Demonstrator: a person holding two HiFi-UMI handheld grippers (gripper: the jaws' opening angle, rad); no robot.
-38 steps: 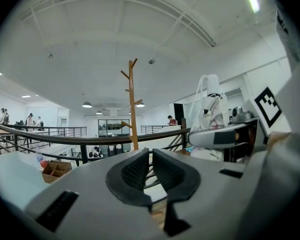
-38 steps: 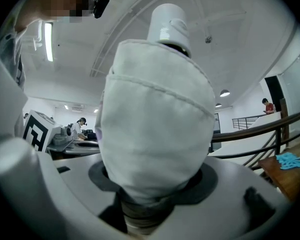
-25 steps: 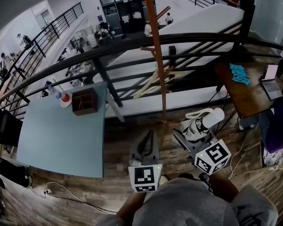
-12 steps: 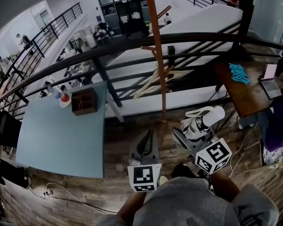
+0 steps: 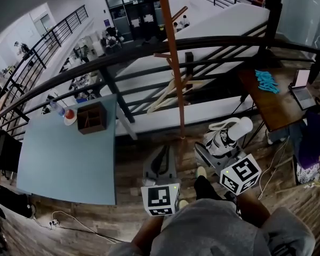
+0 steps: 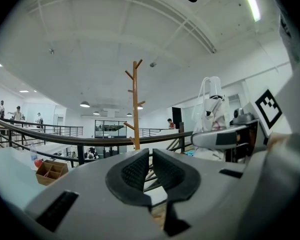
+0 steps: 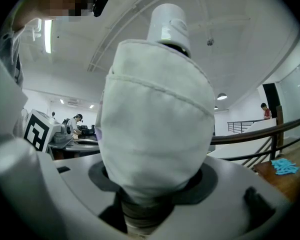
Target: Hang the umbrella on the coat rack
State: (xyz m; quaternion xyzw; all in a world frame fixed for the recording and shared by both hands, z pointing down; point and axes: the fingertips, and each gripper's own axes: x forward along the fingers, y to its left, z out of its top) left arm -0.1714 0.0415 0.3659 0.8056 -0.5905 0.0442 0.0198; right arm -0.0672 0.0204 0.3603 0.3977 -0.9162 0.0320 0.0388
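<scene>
A black railing [image 5: 218, 39] curves across the wooden floor [image 5: 132, 161]. On its near side, toward the left, stands a pale blue table [image 5: 64, 167]. A wooden compartment box [image 5: 92, 118], a red-and-white dish [image 5: 69, 115] and a small bottle [image 5: 55, 106] sit along the table edge closest to the railing. At the railing's right end, also on the near side, a brown desk [image 5: 274, 110] holds a blue heap [image 5: 266, 82] and an open laptop [image 5: 300, 87], and beyond the railing people [image 5: 114, 35] sit on a lower level.

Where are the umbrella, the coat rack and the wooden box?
umbrella [image 7: 155, 124], right gripper view, on its white fabric body.
coat rack [image 5: 173, 73], head view, on its orange pole.
wooden box [image 5: 92, 118], head view, on its middle.
</scene>
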